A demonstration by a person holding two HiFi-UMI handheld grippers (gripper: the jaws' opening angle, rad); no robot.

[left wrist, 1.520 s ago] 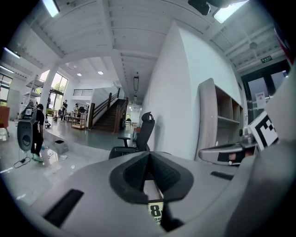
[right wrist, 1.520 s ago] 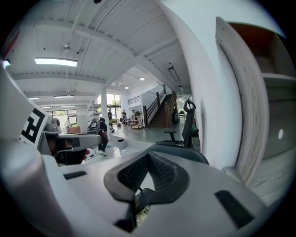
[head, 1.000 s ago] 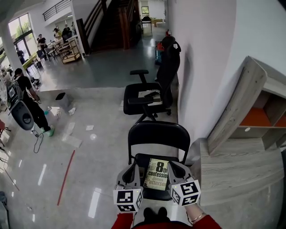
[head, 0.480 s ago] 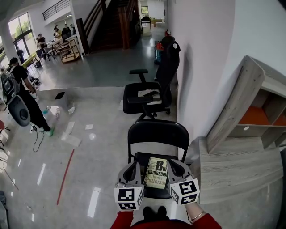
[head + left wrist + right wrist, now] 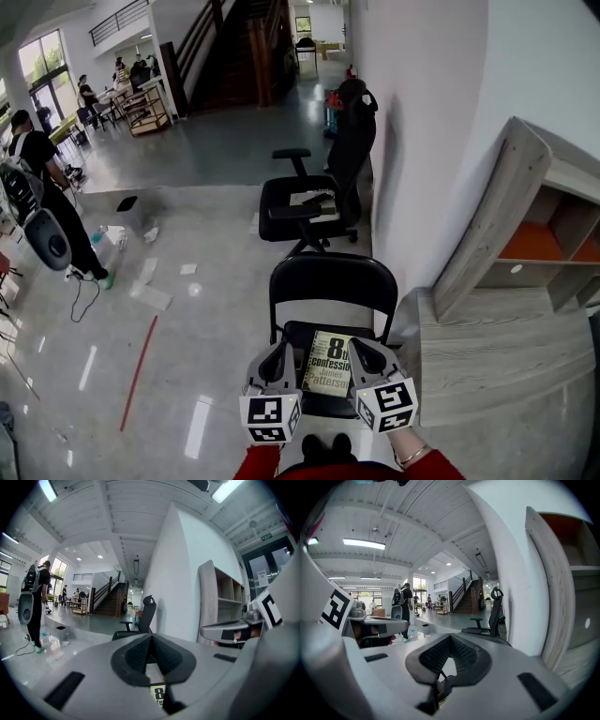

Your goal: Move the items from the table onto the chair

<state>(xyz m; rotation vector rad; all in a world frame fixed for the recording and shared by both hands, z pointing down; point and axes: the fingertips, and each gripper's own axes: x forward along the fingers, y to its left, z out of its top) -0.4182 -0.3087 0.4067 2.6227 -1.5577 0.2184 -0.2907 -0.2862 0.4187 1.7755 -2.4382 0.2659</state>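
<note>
Over the seat of the black folding chair [image 5: 328, 281], right in front of the person, a book [image 5: 328, 364] with a big 8 on its cover sits between the 2 grippers. The left gripper [image 5: 277, 352] is at the book's left edge. The right gripper [image 5: 360, 349] is at its right edge. Both are close against it.

Each gripper's own view shows its 2 dark pads pressed together at the tips, with nothing pinched between them. A bit of the book peeks through the gap lower down. So I think the 2 closed grippers squeeze the book from both sides, like 2 sticks. I cannot tell if the book touches the seat or hangs just above it.

This looks like the put-down step for this 1 book. Next, the book should go down flat till the seat takes its weight. Then both grippers should slide apart sideways, slowly, so the book does not tip or slip off the front. Another chair, an office chair [image 5: 305, 202], stands farther back.
</note>
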